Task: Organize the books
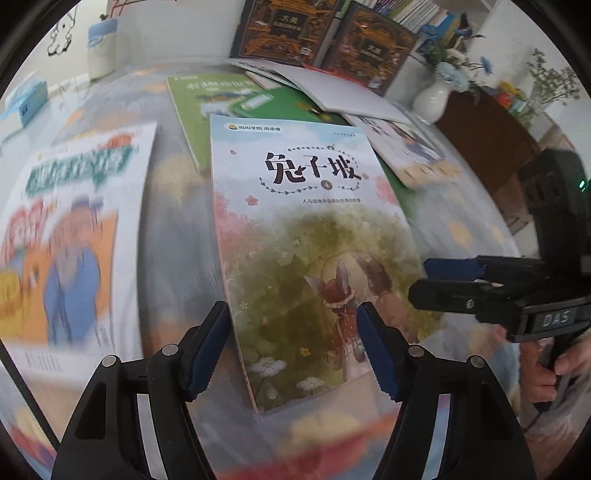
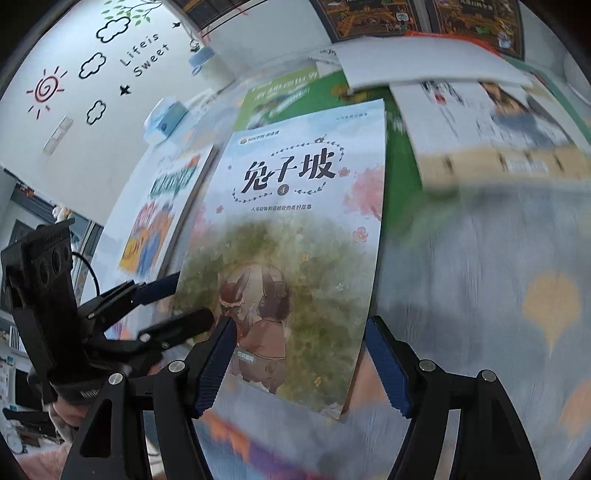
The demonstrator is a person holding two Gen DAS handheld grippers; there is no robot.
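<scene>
- Left gripper (image 1: 291, 347) first: its blue-padded fingers (image 1: 207, 354) are spread wide, one on either side of the rabbit book (image 1: 310, 236)'s near end, and neither pad looks pressed against it — a released stance.
- The rabbit book, pale blue cover with bold black title characters and a "4" beneath, runs straight ahead from between those fingers, near edge lifted a little off the patterned tablecloth (image 1: 177, 229).
- Over to that gripper's right, the right gripper (image 1: 424, 280) comes in sideways, its two fingers close together at the book's right edge; whether they are pinching the cover I cannot tell from here.
- From the right wrist camera, the right gripper (image 2: 299, 365) shows its own fingers (image 2: 388, 365) parted wide around the same rabbit book (image 2: 295, 236), nothing clamped.
- In that view the left gripper (image 2: 173, 299) sits to the left, fingers reaching the book's left edge.
- Left of the left gripper lies a blurred white-and-orange book (image 1: 74, 229), flat on the cloth.
- Farther ahead, a green book (image 1: 221, 107) lies partly under the rabbit book's far end, with a white sheet (image 1: 343, 96) overlapping beyond it.
- At the far back, dark ornate books (image 1: 280, 29) stand upright, and a white vase (image 1: 432, 99) with blue flowers sits ahead to the right.
</scene>
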